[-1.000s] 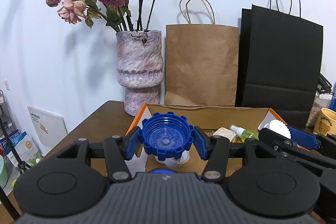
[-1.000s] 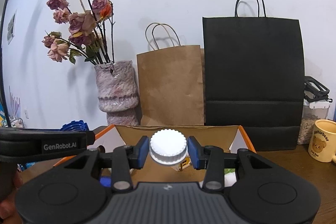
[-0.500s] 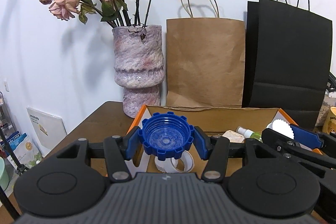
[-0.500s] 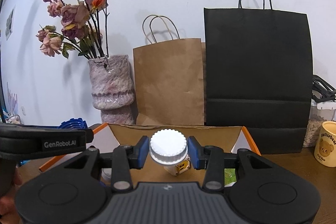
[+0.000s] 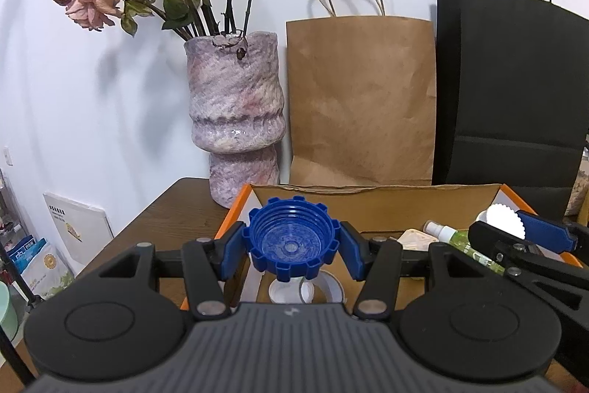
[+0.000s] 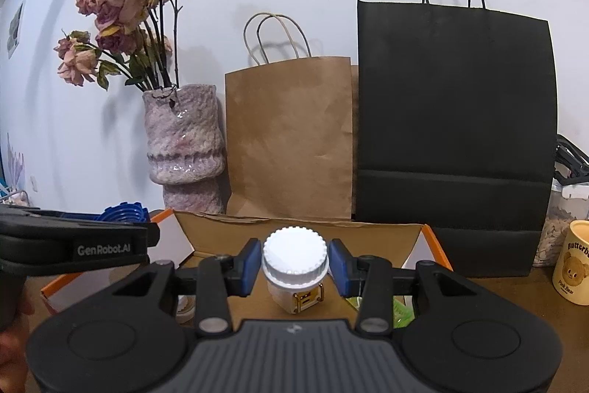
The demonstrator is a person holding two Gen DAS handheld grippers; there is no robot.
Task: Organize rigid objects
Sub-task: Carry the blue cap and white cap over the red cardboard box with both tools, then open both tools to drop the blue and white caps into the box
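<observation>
You held one ridged blue plastic screw cap [image 5: 291, 242] clamped in your left tool [image 5: 291, 247], its hollow threaded side turned toward the camera, just above the near left corner of the open cardboard box with orange edges [image 5: 383, 199]. Your right tool [image 6: 294, 264] was clamped on one white ribbed plastic cap [image 6: 294, 255], flat top facing the camera, over the middle of that same box. Both caps seemed to be gripped across their rims so the pads bit on the ridges and would not slip, and carried over the box presumably so they could be dropped in with the rest. Inside the box I counted one small spray bottle with a green label [image 5: 460, 242], one roll of white tape [image 5: 324, 290] and one small cream jar with a gold clasp [image 6: 300, 297]; other contents were too hidden to count. Behind the box on the dark wooden desk [image 5: 162, 223] stood one mottled pink ceramic vase [image 5: 235, 113], one brown paper bag [image 5: 360, 98] and one black paper bag [image 5: 515, 91]; one cream bear mug [image 6: 574, 267] sat to the box's right.
</observation>
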